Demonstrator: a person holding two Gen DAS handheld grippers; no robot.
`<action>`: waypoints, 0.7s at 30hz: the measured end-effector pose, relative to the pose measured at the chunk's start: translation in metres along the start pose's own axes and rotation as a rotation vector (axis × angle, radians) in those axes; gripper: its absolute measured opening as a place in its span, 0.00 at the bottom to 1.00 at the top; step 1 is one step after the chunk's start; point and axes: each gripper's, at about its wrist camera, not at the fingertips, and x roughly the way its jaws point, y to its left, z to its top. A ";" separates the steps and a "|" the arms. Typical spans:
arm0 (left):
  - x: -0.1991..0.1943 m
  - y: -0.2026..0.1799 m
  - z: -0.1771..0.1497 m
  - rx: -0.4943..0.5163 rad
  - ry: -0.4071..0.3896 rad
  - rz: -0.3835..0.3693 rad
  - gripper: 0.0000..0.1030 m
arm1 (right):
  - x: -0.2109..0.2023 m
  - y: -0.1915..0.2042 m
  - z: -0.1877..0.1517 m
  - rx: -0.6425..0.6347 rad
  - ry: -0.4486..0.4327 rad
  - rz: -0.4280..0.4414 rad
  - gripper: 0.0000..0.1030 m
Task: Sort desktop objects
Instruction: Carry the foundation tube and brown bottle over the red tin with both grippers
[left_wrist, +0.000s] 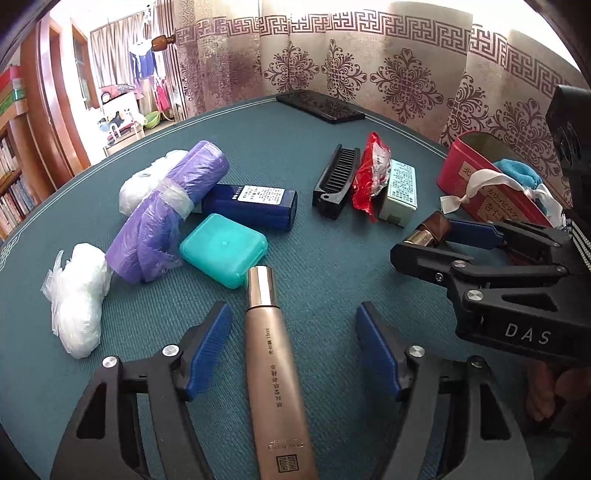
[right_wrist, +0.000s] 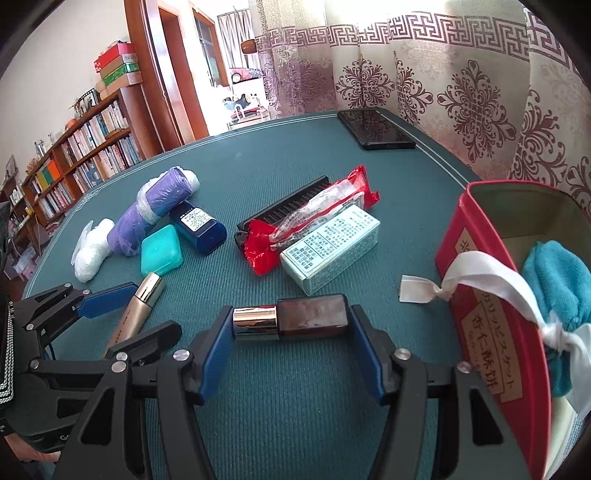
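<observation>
A champagne-coloured cosmetic tube (left_wrist: 273, 354) lies on the green table mat, its shiny cap pointing away. My left gripper (left_wrist: 295, 317) is open and straddles the tube, with neither blue pad touching it. The right wrist view shows the same tube (right_wrist: 142, 306) between the left gripper's fingers (right_wrist: 107, 299). My right gripper (right_wrist: 290, 317) is shut on a small brown bottle with a metallic cap (right_wrist: 310, 317), held crosswise and end to end between the pads. That bottle (left_wrist: 430, 229) sits just left of a red tin (right_wrist: 476, 258).
The open red tin (left_wrist: 461, 166) holds a teal cloth (right_wrist: 557, 269) and a white ribbon. On the mat lie a purple bag roll (left_wrist: 166, 206), white bags (left_wrist: 77, 295), a blue box (left_wrist: 251, 203), a teal case (left_wrist: 221, 249), a black comb (left_wrist: 334, 181), a red packet (left_wrist: 369, 177), a pale box (right_wrist: 332, 243) and a phone (right_wrist: 373, 129).
</observation>
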 end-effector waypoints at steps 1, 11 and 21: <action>0.000 -0.004 0.002 0.011 -0.001 0.033 0.82 | 0.000 -0.001 0.001 0.004 0.002 0.003 0.63; -0.005 -0.006 0.009 -0.116 0.107 0.051 0.60 | -0.005 -0.003 0.007 0.004 0.047 -0.076 0.63; -0.042 -0.007 0.011 -0.292 0.220 -0.111 0.24 | -0.102 -0.023 0.025 0.068 0.062 -0.191 0.63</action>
